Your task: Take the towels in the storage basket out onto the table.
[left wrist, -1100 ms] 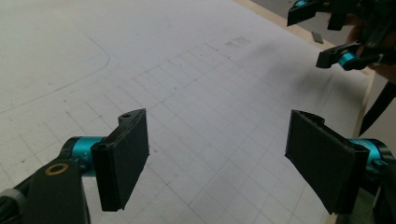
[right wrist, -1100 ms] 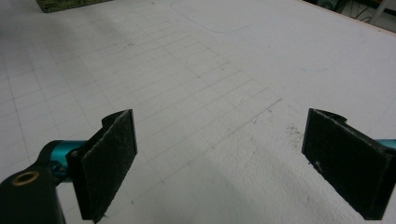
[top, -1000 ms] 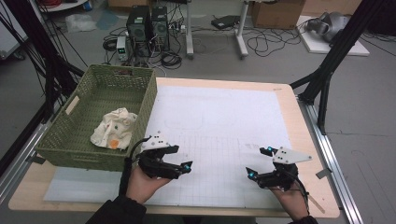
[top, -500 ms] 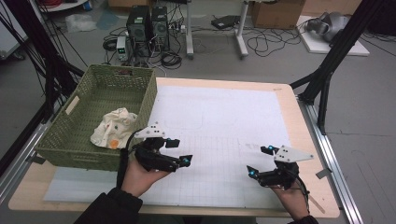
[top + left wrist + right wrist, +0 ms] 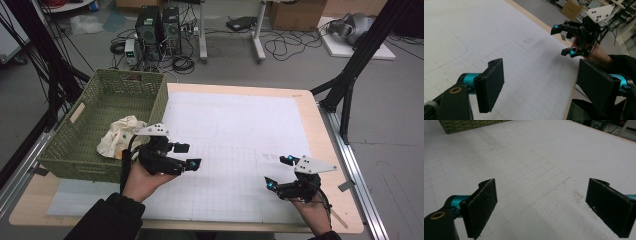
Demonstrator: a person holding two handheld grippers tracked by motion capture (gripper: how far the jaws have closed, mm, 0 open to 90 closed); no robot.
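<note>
My left gripper (image 5: 187, 155) is held above the white gridded mat (image 5: 240, 125), just right of the green basket's near corner. Its jaws stand wide open with nothing between them, as the left gripper view (image 5: 541, 85) confirms. My right gripper (image 5: 278, 171) hovers low over the mat's front right part. It is open and empty too (image 5: 545, 205), with bare mat between the pads. It appears again in the left gripper view (image 5: 561, 40), held in a hand near the table's edge. A cream cloth (image 5: 120, 135) with small orange marks lies crumpled inside the basket.
The green woven basket (image 5: 65, 150) stands at the table's left, overhanging the mat. A strip of basket (image 5: 461, 126) shows at the far edge of the right gripper view. Black frame legs, cables and computer towers (image 5: 157, 27) stand beyond the table.
My left hand has lifted and drifted slightly toward the basket, jaws staying wide. The right hand has kept still.
</note>
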